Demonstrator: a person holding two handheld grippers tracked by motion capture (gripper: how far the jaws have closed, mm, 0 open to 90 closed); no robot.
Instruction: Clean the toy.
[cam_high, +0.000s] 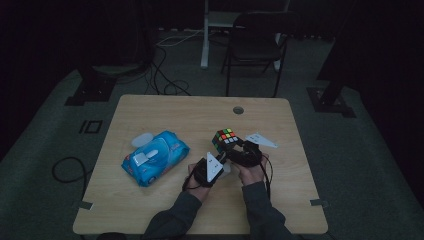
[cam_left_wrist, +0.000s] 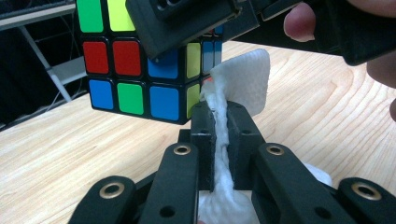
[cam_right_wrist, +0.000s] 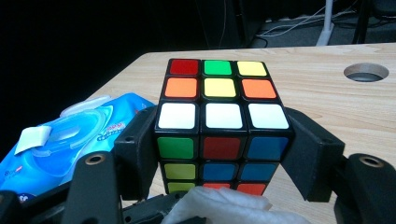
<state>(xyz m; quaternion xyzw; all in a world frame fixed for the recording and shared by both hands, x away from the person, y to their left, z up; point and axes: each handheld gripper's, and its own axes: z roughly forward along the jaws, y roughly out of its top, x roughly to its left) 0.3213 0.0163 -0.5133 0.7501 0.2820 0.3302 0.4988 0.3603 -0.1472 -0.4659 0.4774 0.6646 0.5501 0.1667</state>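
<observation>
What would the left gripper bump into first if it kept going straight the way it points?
Most likely the Rubik's cube. The left gripper, jaws shut on a white wet wipe, points at the cube's lower corner, and the wipe's tip seems almost against it. Exact depth is unclear.

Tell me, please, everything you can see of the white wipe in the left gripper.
The wipe is a white, soft sheet with a fine dimpled weave, crumpled and pinched between the shut jaws of the left gripper. One flat corner stands up above the jaws and presses against a lower edge of the puzzle cube, which the right gripper clamps. The rest bunches below the jaws.
</observation>
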